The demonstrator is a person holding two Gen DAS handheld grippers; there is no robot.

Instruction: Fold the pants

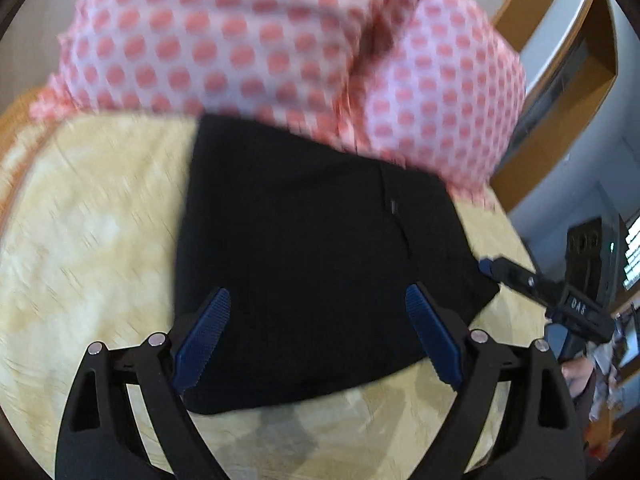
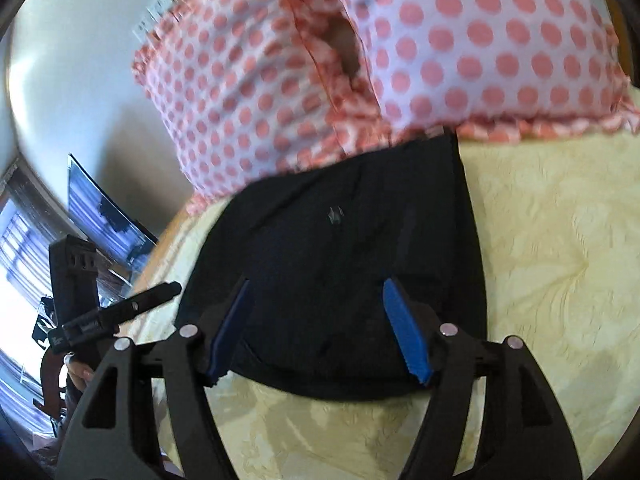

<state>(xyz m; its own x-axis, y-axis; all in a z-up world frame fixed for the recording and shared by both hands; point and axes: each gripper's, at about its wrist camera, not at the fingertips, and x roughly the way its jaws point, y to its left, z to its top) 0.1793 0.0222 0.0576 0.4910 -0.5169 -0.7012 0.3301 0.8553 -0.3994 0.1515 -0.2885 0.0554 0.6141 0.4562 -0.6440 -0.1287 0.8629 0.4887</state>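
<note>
Below, black pants (image 1: pixel 320 264) on yellow bedspread (image 1: pixel 92 248), apparently folded; both tongs (image 1: pixel 318 336) (image 2: pixel 316 328) spread, empty.

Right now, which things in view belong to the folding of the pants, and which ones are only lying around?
Belong to the job:
- black pants, folded into a compact block on the bed
- left tool, open, holding nothing
- right tool, open, holding nothing

Just lying about:
- polka-dot pillows behind the pants
- yellow bedspread
- monitor beside the bed
</note>
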